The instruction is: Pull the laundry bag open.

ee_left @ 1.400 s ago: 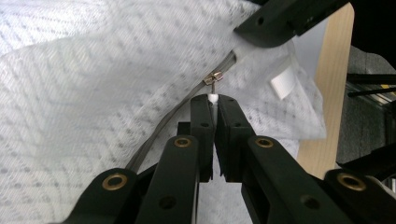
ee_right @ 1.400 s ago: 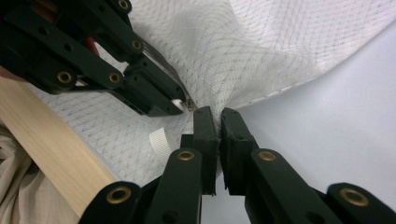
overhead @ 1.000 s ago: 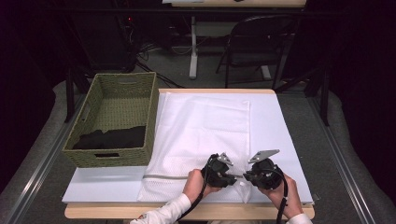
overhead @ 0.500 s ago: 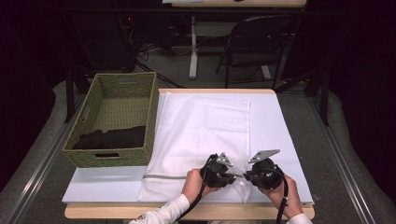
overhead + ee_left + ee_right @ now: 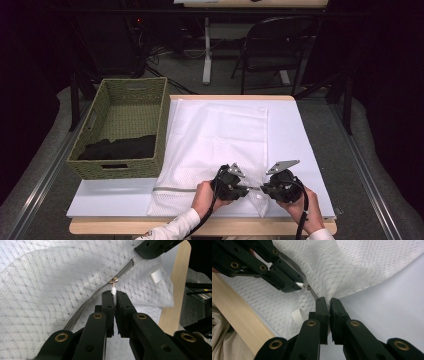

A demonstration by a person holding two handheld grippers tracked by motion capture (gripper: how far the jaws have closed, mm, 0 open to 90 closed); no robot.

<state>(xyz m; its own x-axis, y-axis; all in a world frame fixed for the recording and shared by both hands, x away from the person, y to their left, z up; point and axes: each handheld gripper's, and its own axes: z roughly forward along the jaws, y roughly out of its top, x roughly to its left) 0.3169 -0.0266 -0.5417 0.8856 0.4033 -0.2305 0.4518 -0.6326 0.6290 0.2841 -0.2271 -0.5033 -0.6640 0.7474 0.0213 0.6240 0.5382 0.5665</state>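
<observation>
Over the last second little has shifted: your two hands sit at the same spot by the table's (image 5: 310,150) front edge, and the zipper (image 5: 82,306) looks no further along, so the opening of the white mesh laundry bag (image 5: 220,135) is, by my reading, only just starting. Your left hand-held gripper (image 5: 114,293) has its jaws pressed together on the white zipper pull tab (image 5: 113,290), with the small brass slider (image 5: 114,280) just beyond its tips. Your right hand-held gripper (image 5: 328,301) is pinched tight on the mesh at the zipper's end, anchoring the corner near the front right of the table. The bag lies flat across the table's middle, beside the woven basket (image 5: 100,117) with dark cloth (image 5: 120,148) inside at the left edge.
</observation>
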